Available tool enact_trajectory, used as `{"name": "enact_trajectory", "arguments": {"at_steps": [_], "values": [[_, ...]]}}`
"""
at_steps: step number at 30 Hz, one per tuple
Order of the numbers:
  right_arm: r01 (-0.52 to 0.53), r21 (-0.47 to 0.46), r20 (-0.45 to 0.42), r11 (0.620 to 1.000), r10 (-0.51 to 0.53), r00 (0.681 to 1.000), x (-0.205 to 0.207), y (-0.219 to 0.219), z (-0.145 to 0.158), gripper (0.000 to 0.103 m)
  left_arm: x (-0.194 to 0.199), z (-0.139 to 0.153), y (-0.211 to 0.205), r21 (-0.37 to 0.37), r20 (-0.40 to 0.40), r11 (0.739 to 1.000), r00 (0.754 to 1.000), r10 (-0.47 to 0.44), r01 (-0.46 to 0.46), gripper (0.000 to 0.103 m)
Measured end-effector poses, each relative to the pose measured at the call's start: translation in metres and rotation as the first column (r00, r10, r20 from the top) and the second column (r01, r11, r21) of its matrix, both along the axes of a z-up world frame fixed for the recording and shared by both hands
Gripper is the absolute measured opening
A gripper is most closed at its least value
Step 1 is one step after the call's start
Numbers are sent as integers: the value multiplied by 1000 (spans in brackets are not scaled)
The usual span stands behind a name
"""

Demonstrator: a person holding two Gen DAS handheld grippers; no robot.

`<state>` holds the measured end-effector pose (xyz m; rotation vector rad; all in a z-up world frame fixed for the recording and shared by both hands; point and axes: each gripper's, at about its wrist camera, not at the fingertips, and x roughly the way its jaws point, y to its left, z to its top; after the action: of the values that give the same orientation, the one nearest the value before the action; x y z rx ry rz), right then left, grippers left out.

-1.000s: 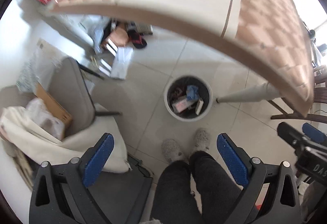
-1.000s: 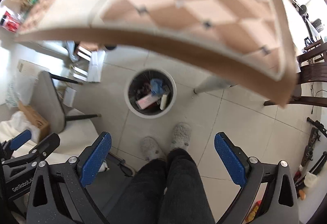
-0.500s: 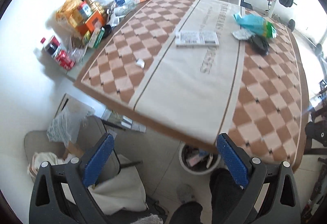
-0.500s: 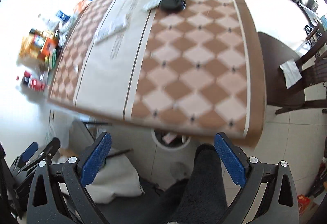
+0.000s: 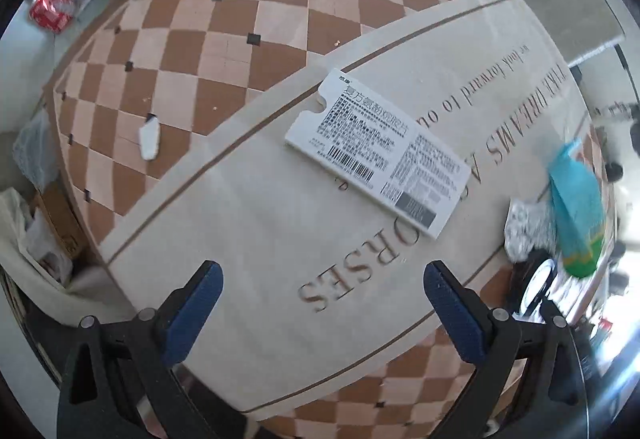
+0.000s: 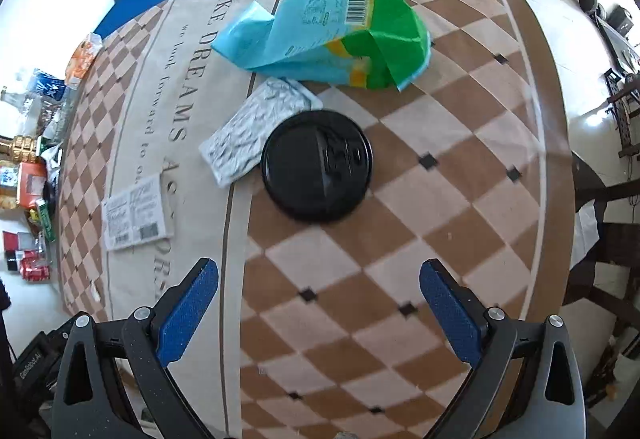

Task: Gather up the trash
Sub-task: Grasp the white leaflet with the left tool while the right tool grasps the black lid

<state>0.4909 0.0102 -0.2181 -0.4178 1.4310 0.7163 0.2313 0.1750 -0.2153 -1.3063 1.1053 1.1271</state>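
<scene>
1. Left wrist view: my left gripper (image 5: 320, 291) is wide open and holds nothing. It hangs over the table (image 5: 248, 223).
2. Straight ahead of it lies a flat white box (image 5: 378, 155) with small print and a bar code. It rests flat on the pale stripe of the table, apart from my fingers.
3. Its long side runs on a slant, from up-left to down-right. I think I would need to turn the left gripper so the fingers close across the short side.
4. Right wrist view: my right gripper (image 6: 318, 299) is wide open too, and empty.
5. A round black lid (image 6: 317, 170) lies just ahead of it, flat on the table. A crinkly silver wrapper (image 6: 250, 129) touches the lid's left side. A blue and green bag (image 6: 336, 39) lies farther off.
6. So the left gripper is nearer the white box, and the right gripper is nearer the lid.
</scene>
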Motion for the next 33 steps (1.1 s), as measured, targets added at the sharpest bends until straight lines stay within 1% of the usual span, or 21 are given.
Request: {"name": "enact_trajectory", "arguments": {"at_steps": [1, 3, 6, 8, 9, 11, 13, 16, 17, 18, 19, 20, 21, 22, 23, 24, 25, 27, 29, 31, 33], "values": [[-5, -18, 4, 1000, 5, 1000, 8, 13, -9, 102, 3, -10, 10, -38, 25, 998, 998, 55, -54, 102], [-14, -45, 2, 999, 14, 1000, 19, 33, -24, 102, 7, -27, 26, -103, 65, 984, 987, 150, -143, 102], [-26, -67, -4, 997, 26, 1000, 28, 49, -40, 101, 9, -48, 43, -174, 75, 953, 961, 265, -249, 102], [-24, -73, -2, 997, 24, 1000, 32, 53, -47, 87, 10, -58, 51, -204, 71, 932, 945, 319, -299, 102], [-26, -77, 2, 997, 27, 1000, 33, 54, -49, 83, 10, -62, 53, -213, 59, 924, 940, 337, -318, 102], [-33, -70, 5, 997, 33, 999, 34, 56, -50, 83, 12, -67, 58, -213, 30, 919, 938, 345, -332, 101], [-47, -72, 5, 996, 48, 999, 34, 58, -51, 83, 16, -68, 60, -194, 7, 927, 945, 328, -320, 97], [-68, -70, 2, 995, 68, 998, 33, 56, -51, 83, 23, -65, 61, -144, -29, 956, 967, 254, -255, 97], [-74, -65, 2, 995, 74, 997, 34, 56, -50, 82, 30, -62, 61, -114, -44, 974, 980, 193, -197, 97], [-80, -62, 4, 995, 80, 997, 33, 50, -48, 80, 38, -60, 59, -87, -63, 990, 992, 105, -110, 97], [-87, -68, 4, 994, 88, 996, 31, 47, -46, 80, 49, -60, 55, -68, -88, 998, 996, -13, 7, 97], [-92, -67, -2, 994, 92, 996, 32, 45, -45, 80, 61, -61, 47, -65, -136, 988, 980, -146, 138, 98], [-97, -70, -7, 993, 97, 995, 32, 42, -46, 80, 67, -59, 39, -37, -162, 973, 960, -229, 226, 98], [-105, -76, -13, 992, 104, 994, 33, 39, -47, 80, 70, -59, 31, -32, -187, 955, 937, -296, 296, 99], [-117, -84, -22, 990, 115, 993, 33, 37, -48, 80, 69, -59, 23, -42, -202, 942, 920, -335, 334, 99], [-121, -92, -29, 988, 119, 993, 33, 35, -51, 80, 65, -61, 18, -58, -197, 938, 917, -347, 343, 99], [-120, -96, -37, 988, 117, 992, 33, 32, -53, 80, 60, -64, 14, -73, -179, 940, 923, -342, 334, 99], [-116, -88, -43, 989, 113, 993, 34, 29, -54, 80, 45, -69, 11, -91, -134, 961, 953, -270, 260, 99], [-104, -96, -56, 990, 99, 994, 37, 29, -56, 82, 24, -73, 12, -111, -86, 981, 982, -169, 159, 99], [-104, -110, -59, 989, 98, 993, 37, 30, -60, 84, 16, -73, 9, -90, -82, 988, 988, -130, 123, 97], [-109, -123, -59, 986, 102, 993, 34, 28, -63, 85, 13, -70, 3, -61, -83, 989, 987, -140, 135, 91]]}}
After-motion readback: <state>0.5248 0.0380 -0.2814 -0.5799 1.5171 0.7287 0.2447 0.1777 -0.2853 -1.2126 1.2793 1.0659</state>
